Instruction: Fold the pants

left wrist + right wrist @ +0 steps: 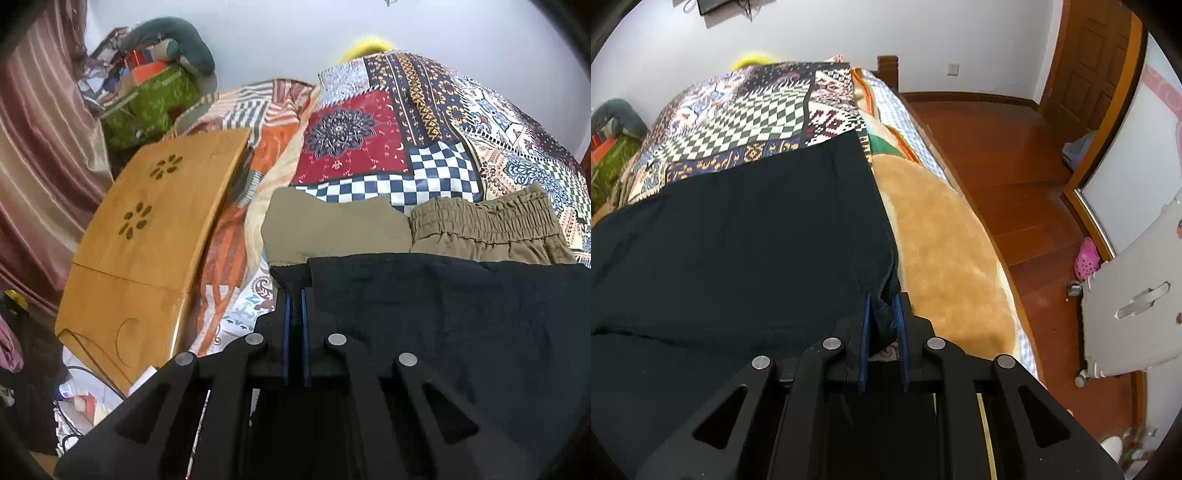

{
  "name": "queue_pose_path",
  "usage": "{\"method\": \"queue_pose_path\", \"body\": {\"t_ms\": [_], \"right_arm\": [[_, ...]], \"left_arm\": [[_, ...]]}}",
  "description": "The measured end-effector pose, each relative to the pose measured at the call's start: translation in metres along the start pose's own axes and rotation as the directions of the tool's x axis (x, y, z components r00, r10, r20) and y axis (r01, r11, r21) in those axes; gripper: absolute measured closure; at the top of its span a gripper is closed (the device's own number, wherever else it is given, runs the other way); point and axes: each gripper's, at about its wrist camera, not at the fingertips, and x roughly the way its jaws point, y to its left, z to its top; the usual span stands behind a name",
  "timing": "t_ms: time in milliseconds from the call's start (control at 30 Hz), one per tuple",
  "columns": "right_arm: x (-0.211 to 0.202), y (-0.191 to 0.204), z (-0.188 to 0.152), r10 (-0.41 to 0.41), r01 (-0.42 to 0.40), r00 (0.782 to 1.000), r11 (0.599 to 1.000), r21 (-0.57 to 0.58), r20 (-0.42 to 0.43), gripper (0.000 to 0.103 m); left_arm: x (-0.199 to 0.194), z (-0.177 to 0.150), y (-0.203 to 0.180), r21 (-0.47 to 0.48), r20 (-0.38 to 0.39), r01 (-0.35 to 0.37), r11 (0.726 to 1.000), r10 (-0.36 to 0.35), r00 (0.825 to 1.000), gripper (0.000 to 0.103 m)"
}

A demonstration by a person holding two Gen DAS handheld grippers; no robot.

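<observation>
Black soft-knit pants [738, 236] spread flat across bed, lying on patchwork printed bedspread [369, 140] of checks, florals and geometric blocks. Left gripper [295, 291] at pants' left corner: blue-padded fingers [286, 332] pressed nearly together, pinching thin black fabric edge that stands up between pads, rest of cloth fanning off to right. Right gripper [882, 301] at pants' right corner near bed edge: fingers [864, 332] closed on bunched, thicker fold of black hem, small gap filled by cloth. Both grippers angled steeply down at fabric. Pants matte, slightly fuzzy weave, faint lengthwise crease in right view. Beyond black cloth in left view, olive-khaki garment with gathered elastic waistband [480, 225], ruched and ribbed, just beyond the pants' far edge. Left of that, tilted bamboo lap table with flower-shaped cut-outs [155, 229], smooth and glossy, resting on orange striped quilt [229, 258]. Right view: tan plush fleece blanket [945, 251] beside pants, glossy red-brown wood floor [997, 155], pink perforated clog [1086, 258], grey plastic cart on wheels [1134, 295].
</observation>
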Motion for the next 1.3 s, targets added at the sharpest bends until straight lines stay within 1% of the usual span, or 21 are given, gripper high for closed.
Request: {"method": "queue_pose_path", "body": {"t_ms": [33,133,167,200,267,333,433,467,533,567,633,700,767,867,967,1067,1100,1167,1300], "right_arm": [[-0.003,0.000,0.001,0.003,-0.003,1.000,1.000,0.002,0.002,0.088],[-0.019,0.004,0.007,0.016,-0.016,1.000,1.000,-0.006,0.022,0.083],[-0.025,0.007,0.008,0.020,-0.019,0.999,1.000,-0.014,0.034,0.077],[-0.032,0.011,0.009,0.026,-0.025,0.998,0.999,-0.025,0.049,0.069],[-0.046,0.020,0.010,0.043,-0.039,0.996,0.998,-0.049,0.083,0.060],[-0.059,0.032,0.012,0.067,-0.058,0.992,0.995,-0.085,0.107,0.058],[-0.075,0.055,0.017,0.117,-0.098,0.985,0.985,-0.142,0.130,0.057],[-0.079,0.066,0.019,0.141,-0.117,0.981,0.979,-0.166,0.137,0.055],[-0.084,0.083,0.023,0.177,-0.145,0.973,0.968,-0.205,0.146,0.051],[-0.086,0.097,0.026,0.204,-0.164,0.967,0.957,-0.238,0.152,0.050],[-0.088,0.119,0.032,0.239,-0.188,0.959,0.940,-0.284,0.154,0.047],[-0.088,0.144,0.036,0.280,-0.217,0.947,0.919,-0.328,0.158,0.040],[-0.086,0.169,0.042,0.325,-0.251,0.933,0.894,-0.371,0.152,0.038],[-0.071,0.204,0.052,0.353,-0.274,0.928,0.864,-0.422,0.121,0.037],[-0.052,0.231,0.060,0.361,-0.288,0.929,0.840,-0.461,0.078,0.037],[-0.027,0.258,0.067,0.366,-0.312,0.930,0.804,-0.506,0.009,0.036],[-0.026,0.262,0.066,0.366,-0.316,0.931,0.795,-0.518,-0.007,0.036],[-0.010,0.277,0.071,0.357,-0.325,0.933,0.774,-0.544,-0.049,0.036],[0.010,0.292,0.075,0.339,-0.347,0.932,0.744,-0.571,-0.125,0.036]], "left_arm": [[-0.003,0.000,0.002,-0.010,0.001,0.013,1.000,-0.013,1.000,0.098],[-0.024,0.000,0.006,-0.022,0.035,0.039,0.999,-0.038,0.999,0.093],[-0.031,-0.001,0.007,-0.018,0.046,0.040,0.999,-0.039,0.998,0.087],[-0.040,-0.004,0.008,-0.014,0.056,0.042,0.999,-0.041,0.998,0.083],[-0.061,-0.012,0.013,-0.006,0.080,0.046,0.999,-0.045,0.996,0.061],[-0.081,-0.022,0.017,0.008,0.105,0.043,0.999,-0.043,0.993,0.053],[-0.103,-0.037,0.024,0.024,0.115,0.041,0.999,-0.044,0.992,0.046],[-0.108,-0.042,0.026,0.025,0.114,0.042,0.999,-0.045,0.992,0.044],[-0.117,-0.054,0.032,0.025,0.109,0.048,0.999,-0.050,0.993,0.043],[-0.120,-0.058,0.034,0.024,0.107,0.052,0.998,-0.054,0.993,0.042],[-0.123,-0.066,0.038,0.021,0.103,0.056,0.998,-0.058,0.993,0.037],[-0.121,-0.071,0.041,0.015,0.097,0.061,0.998,-0.062,0.993,0.036],[-0.114,-0.072,0.044,0.007,0.082,0.073,0.997,-0.073,0.994,0.036],[-0.100,-0.068,0.044,-0.011,0.066,0.089,0.996,-0.088,0.994,0.036],[-0.083,-0.061,0.042,-0.023,0.043,0.113,0.993,-0.112,0.993,0.036],[-0.066,-0.052,0.036,-0.016,0.038,0.121,0.992,-0.121,0.992,0.036],[-0.061,-0.049,0.034,-0.014,0.036,0.126,0.992,-0.126,0.991,0.036],[-0.049,-0.041,0.030,-0.009,0.030,0.134,0.991,-0.134,0.991,0.036],[-0.022,-0.024,0.024,-0.004,0.008,0.133,0.991,-0.133,0.991,0.036]]}}
